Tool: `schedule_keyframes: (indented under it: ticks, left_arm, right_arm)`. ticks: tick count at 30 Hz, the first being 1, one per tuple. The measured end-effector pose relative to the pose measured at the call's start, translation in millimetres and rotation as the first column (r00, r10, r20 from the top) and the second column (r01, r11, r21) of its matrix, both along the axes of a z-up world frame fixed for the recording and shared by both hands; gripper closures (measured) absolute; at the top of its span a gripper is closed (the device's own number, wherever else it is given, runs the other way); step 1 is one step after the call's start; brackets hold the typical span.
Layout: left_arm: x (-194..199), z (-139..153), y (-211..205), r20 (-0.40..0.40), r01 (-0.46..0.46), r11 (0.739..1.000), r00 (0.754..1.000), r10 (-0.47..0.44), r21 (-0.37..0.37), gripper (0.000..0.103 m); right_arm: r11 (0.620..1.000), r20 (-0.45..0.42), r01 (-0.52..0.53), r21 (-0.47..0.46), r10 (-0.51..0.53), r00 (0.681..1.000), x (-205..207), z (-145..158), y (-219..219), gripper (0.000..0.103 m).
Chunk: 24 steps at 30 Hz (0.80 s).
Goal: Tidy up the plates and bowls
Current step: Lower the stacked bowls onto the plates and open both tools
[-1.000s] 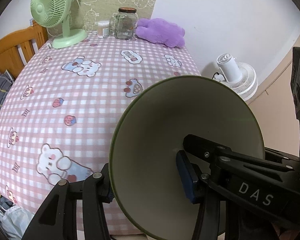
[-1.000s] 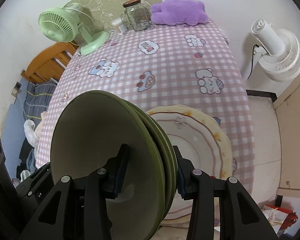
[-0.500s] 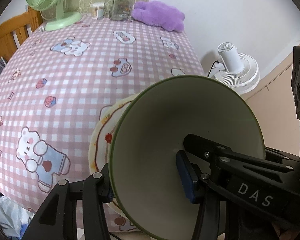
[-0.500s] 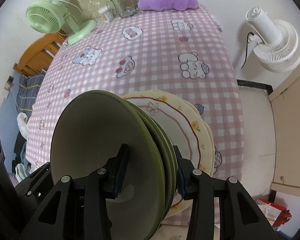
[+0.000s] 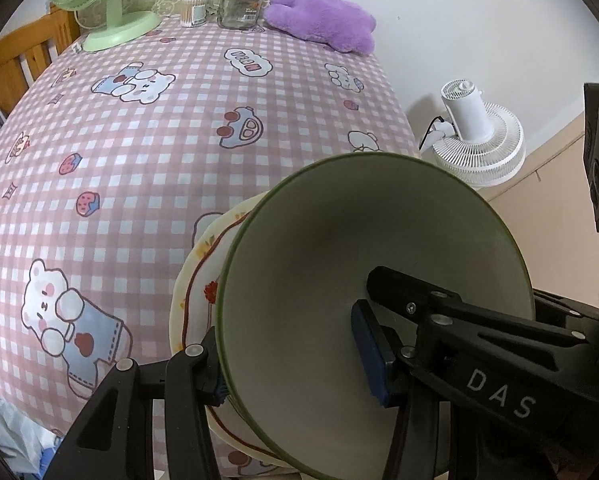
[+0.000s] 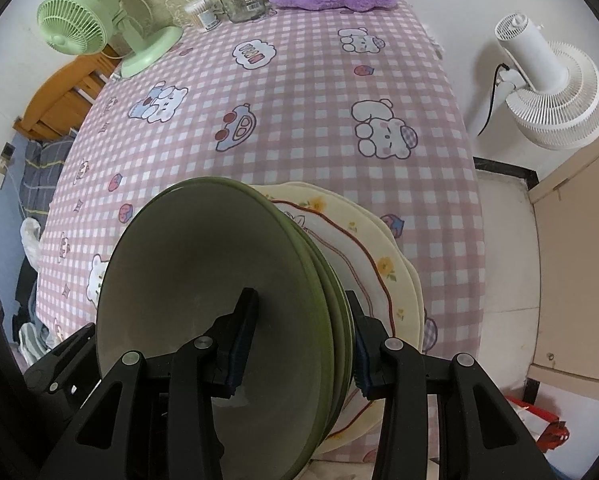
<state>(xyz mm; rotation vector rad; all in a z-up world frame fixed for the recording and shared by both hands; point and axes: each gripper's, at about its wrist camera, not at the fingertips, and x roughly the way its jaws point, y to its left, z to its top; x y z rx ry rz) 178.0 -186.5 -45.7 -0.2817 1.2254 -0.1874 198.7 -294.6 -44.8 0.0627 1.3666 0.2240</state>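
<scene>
Left wrist view: my left gripper (image 5: 291, 360) clamps the rim of the stacked green bowls (image 5: 379, 264), smooth and glazed, poised above the cream floral plate (image 5: 195, 280) on the checked desk (image 5: 159, 160).

Right wrist view: my right gripper (image 6: 299, 344) pinches the stack's opposite rim. Next, I'd lower both evenly onto the scalloped plate.

Black gripper (image 5: 295, 364), blue pads (image 5: 369, 354), silver screws, "DAS" lettering

Stacked bowls (image 6: 219, 300) above plate (image 6: 379, 252), fan (image 6: 79, 24) behind.
</scene>
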Motion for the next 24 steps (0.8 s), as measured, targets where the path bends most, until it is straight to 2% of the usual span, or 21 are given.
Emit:
schedule_keyframes:
  ticks: [13,19,22,24]
  left_arm:
    - [-7,5,-18,0.026,0.026,0.991,0.999,-0.03,0.131,0.05]
    - [-13,6,-22,0.031,0.011,0.984,0.999,-0.017,0.175,0.046]
    - [-13,8,-22,0.029,0.004,0.985,1.0,-0.009,0.171,0.043]
    - [-14,13,-21,0.042,-0.003,0.983,0.999,-0.005,0.184,0.033]
  right_arm:
    - [0.994,-0.014,0.023,0.107,-0.022,1.0,-8,-8,-18,0.057]
    - [0.993,-0.002,0.002,0.12,-0.002,1.0,-14,-8,-20,0.057]
    - [0.993,0.013,-0.01,0.114,0.008,1.0,-15,-6,-21,0.057]
    - [0.994,0.031,-0.013,0.112,0.009,0.999,-16,-1,-22,0.057]
